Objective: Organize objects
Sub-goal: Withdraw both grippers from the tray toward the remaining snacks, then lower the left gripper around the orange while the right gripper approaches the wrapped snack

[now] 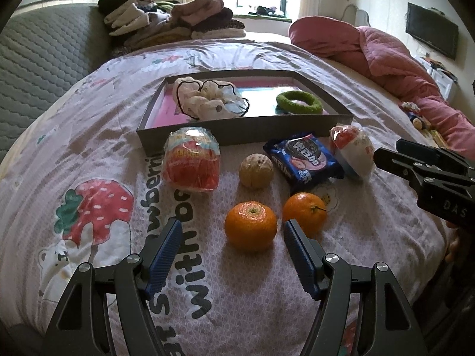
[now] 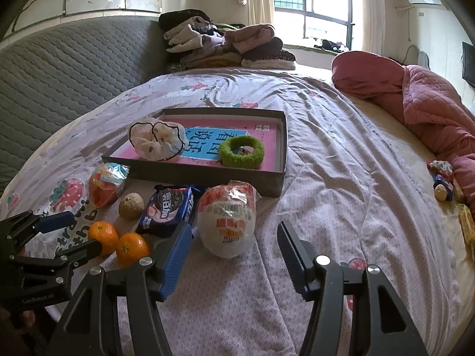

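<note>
My left gripper [image 1: 233,231] is open and empty, low over the bed, with a tangerine [image 1: 251,225] just ahead between its fingertips and a second tangerine [image 1: 304,210] by its right finger. Beyond lie a walnut [image 1: 256,171], a blue biscuit pack [image 1: 302,160], a wrapped red cake [image 1: 192,160] and a wrapped white bun [image 1: 354,151]. My right gripper [image 2: 234,231] is open and empty, with the white bun [image 2: 227,219] just ahead of its fingertips. A grey tray [image 2: 193,172] holds a cream scrunchie [image 2: 156,142] and a green hair band [image 2: 242,151].
A pink quilt [image 2: 421,103] is bunched at the right. Folded clothes [image 2: 225,44] are stacked at the head of the bed beside a grey padded headboard [image 2: 74,68]. Small snacks [image 2: 443,184] lie near the bed's right edge.
</note>
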